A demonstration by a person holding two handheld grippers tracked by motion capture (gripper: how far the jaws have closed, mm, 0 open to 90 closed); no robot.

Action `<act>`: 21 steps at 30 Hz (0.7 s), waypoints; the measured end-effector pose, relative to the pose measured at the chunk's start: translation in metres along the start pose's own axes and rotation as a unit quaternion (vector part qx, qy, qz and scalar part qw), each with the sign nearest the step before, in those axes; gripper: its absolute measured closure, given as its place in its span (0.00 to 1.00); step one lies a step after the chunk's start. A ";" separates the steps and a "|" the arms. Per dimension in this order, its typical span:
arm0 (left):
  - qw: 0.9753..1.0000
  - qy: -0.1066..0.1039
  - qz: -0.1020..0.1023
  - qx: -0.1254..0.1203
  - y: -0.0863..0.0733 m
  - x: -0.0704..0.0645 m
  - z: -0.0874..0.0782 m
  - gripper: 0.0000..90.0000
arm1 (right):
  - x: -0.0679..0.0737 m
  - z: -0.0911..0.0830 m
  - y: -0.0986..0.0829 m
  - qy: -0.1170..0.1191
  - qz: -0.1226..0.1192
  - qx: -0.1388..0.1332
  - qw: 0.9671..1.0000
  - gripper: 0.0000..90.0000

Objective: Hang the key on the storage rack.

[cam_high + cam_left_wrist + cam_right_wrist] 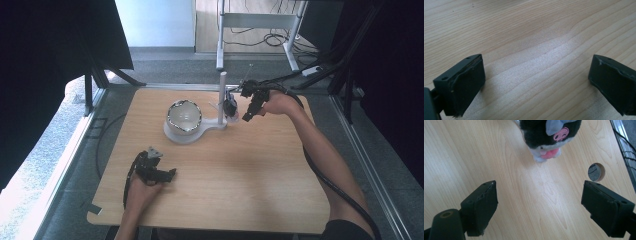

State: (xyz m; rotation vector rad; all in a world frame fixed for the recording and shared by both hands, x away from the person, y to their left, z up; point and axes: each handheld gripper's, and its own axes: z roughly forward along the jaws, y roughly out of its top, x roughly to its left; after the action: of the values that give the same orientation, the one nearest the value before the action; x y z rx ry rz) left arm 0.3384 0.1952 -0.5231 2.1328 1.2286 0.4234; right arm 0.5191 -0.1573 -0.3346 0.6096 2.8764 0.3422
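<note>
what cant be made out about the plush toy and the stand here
- Plush toy, right gripper view: its upper part is cut off by the top edge, so its whole shape stays unknown.
- Plush toy, high view: too small and dark to tell whether it hangs from the white stand or leans on it.
- Bowl, high view: contents unclear.

We count one bowl (pixel 184 116), one white stand (pixel 196 134) with one post (pixel 221 97), one plush toy (pixel 230 106), two grippers, one desk (pixel 240 175).
</note>
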 end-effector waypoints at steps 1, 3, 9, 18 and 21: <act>1.000 0.000 0.000 0.000 0.000 0.000 0.000 0.01 | 0.001 0.000 0.000 -0.001 -0.002 0.000 1.000 0.15; 1.000 0.000 0.000 0.000 0.000 0.000 0.000 0.01 | 0.004 -0.001 0.000 -0.002 -0.004 0.000 1.000 0.15; 1.000 0.000 0.000 0.000 0.000 0.000 0.000 0.01 | 0.011 -0.001 -0.001 -0.011 -0.012 -0.002 1.000 0.15; 1.000 0.000 0.002 0.001 0.000 0.000 0.000 0.01 | 0.022 -0.007 -0.009 -0.028 -0.016 -0.007 0.999 0.14; 1.000 0.000 0.000 0.000 0.000 0.000 0.000 0.01 | 0.026 -0.009 -0.013 -0.029 -0.019 -0.011 0.999 0.14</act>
State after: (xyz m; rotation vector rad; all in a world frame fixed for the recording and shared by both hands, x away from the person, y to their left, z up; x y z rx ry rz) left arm 0.3384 0.1952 -0.5231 2.1331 1.2282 0.4232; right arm 0.4890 -0.1596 -0.3323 0.5500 2.8217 0.3442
